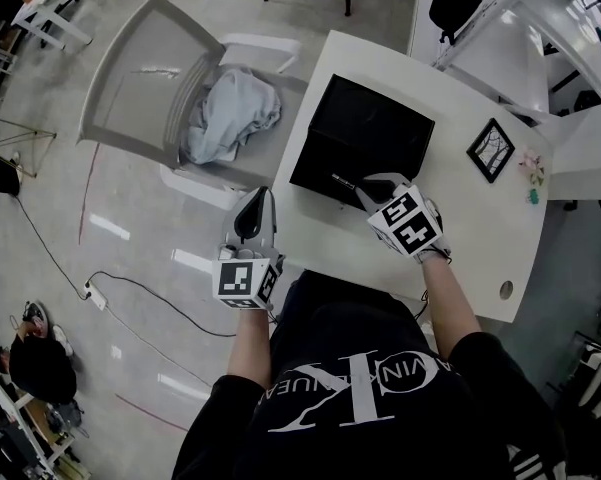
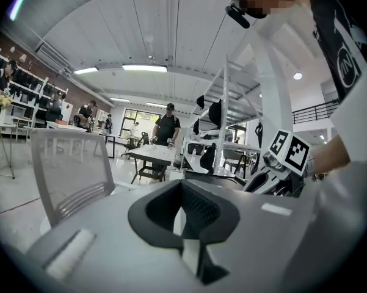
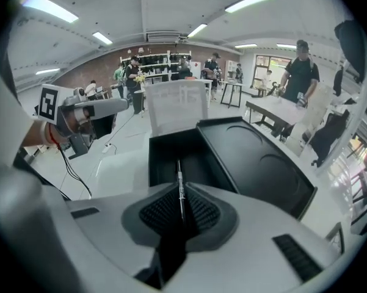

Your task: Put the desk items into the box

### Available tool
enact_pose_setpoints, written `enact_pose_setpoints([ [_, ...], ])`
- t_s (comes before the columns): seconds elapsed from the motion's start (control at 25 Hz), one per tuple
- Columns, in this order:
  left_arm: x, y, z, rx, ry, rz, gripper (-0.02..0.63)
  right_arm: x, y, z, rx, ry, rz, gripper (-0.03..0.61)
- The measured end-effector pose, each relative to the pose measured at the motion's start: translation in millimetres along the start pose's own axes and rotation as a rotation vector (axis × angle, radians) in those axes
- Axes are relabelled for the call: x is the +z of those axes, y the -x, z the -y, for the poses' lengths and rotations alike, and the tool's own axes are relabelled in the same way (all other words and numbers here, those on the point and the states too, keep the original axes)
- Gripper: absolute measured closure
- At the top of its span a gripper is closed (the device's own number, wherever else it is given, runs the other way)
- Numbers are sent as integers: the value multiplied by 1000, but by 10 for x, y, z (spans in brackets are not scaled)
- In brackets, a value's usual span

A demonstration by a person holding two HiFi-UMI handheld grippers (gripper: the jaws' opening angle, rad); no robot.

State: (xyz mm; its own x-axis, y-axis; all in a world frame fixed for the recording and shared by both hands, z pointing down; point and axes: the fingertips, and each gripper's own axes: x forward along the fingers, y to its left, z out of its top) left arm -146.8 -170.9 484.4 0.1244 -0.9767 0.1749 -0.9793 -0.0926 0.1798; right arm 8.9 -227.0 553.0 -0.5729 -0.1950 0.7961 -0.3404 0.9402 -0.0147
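Note:
A black box (image 1: 352,158) stands open on the white desk (image 1: 330,238), its lid (image 3: 262,163) folded back. My right gripper (image 1: 368,184) is at the box's near edge, shut on a thin black pen (image 3: 179,188). In the right gripper view the pen's tip pokes out over the box's open compartment (image 3: 171,157). Off the desk's left edge, my left gripper (image 1: 256,211) hangs over the floor, shut, with nothing visible between its pads (image 2: 192,209). A small black-framed picture (image 1: 491,150) lies on the desk to the right of the box.
Small pink and green items (image 1: 531,173) lie at the desk's far right. A grey chair (image 1: 145,78) with a pale cloth (image 1: 230,113) on its seat stands left of the desk. A cable hole (image 1: 506,290) is near the desk's front right.

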Motion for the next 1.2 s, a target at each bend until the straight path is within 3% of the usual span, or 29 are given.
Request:
enact_pose_setpoints([
  [0.44, 149, -57, 146, -40, -29, 21, 603, 93, 443, 146, -80, -120, 161, 555],
  [1.2, 463, -224, 423, -92, -87, 62, 603, 227, 1115, 394, -169, -211, 440, 560],
])
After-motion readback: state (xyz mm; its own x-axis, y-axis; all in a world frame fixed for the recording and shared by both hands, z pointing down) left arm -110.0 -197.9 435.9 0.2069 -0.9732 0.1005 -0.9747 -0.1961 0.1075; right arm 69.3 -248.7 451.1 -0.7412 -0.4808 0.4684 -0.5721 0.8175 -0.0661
